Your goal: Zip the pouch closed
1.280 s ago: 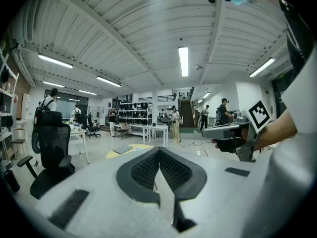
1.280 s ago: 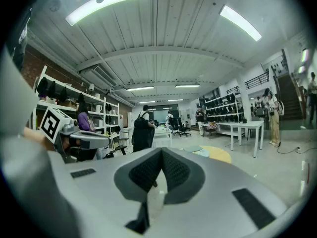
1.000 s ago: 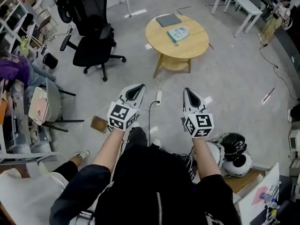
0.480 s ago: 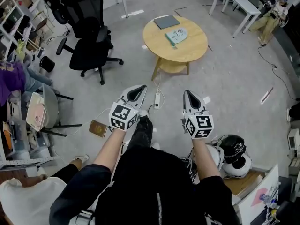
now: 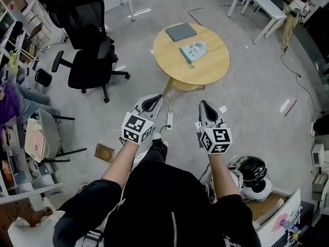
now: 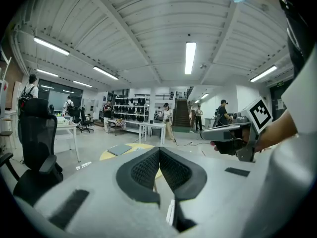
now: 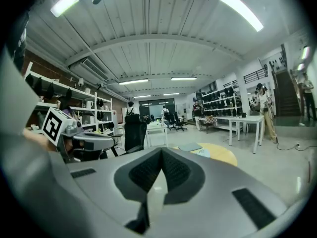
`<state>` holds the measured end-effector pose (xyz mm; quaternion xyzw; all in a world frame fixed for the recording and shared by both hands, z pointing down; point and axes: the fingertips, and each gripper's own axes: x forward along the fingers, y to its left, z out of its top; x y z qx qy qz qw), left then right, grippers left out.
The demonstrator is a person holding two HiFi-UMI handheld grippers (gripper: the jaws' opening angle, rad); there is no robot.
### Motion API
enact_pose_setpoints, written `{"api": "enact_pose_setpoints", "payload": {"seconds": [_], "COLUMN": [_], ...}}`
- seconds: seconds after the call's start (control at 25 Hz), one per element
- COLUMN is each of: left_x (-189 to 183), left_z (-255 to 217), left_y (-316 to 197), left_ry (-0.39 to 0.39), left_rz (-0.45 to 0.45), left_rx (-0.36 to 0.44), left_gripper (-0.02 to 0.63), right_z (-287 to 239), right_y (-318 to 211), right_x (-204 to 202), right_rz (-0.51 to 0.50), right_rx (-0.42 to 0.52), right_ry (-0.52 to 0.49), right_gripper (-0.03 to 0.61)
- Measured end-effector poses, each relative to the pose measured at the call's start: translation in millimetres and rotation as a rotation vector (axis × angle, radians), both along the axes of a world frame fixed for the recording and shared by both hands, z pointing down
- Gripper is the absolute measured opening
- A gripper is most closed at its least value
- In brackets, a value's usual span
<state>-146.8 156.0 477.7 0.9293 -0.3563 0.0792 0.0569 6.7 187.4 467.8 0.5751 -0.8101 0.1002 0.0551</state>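
A pale mint patterned pouch (image 5: 194, 50) lies on a round wooden table (image 5: 205, 68) ahead of me, beside a flat grey pad (image 5: 181, 32). My left gripper (image 5: 154, 98) and right gripper (image 5: 204, 104) are held side by side in the air, short of the table, both shut with nothing in them. The left gripper view has its shut jaws (image 6: 158, 148) in front, with the table (image 6: 110, 154) low and far behind. Past the shut right jaws (image 7: 162, 150), the right gripper view catches the pouch (image 7: 202, 152) on the table (image 7: 220, 156).
A black office chair (image 5: 87, 50) stands left of the table. A power strip (image 5: 168, 120) with its cable and a brown book (image 5: 104, 152) lie on the floor by my feet. A black and white helmet (image 5: 252, 174) sits at right. White desks (image 5: 262, 4) stand far right.
I have walked towards the round table, which now sits nearer and lower in the head view. Both grippers travelled forward with me, still shut and side by side.
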Motion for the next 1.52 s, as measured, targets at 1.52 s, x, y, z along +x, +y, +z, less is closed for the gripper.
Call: {"api": "enact_pose_setpoints", "payload": {"seconds": [1.52], "left_x": [78], "left_z": [5], "left_y": [-284], "left_ry": [-0.011], "left_rz": [0.079], "left_rx": [-0.012], "left_gripper": [0.003], "right_z": [11], "right_y": [-282], "right_x": [52], "right_rz": [0.027], "right_rx": [-0.022], "right_ry": [0.021], "right_gripper": [0.002]}}
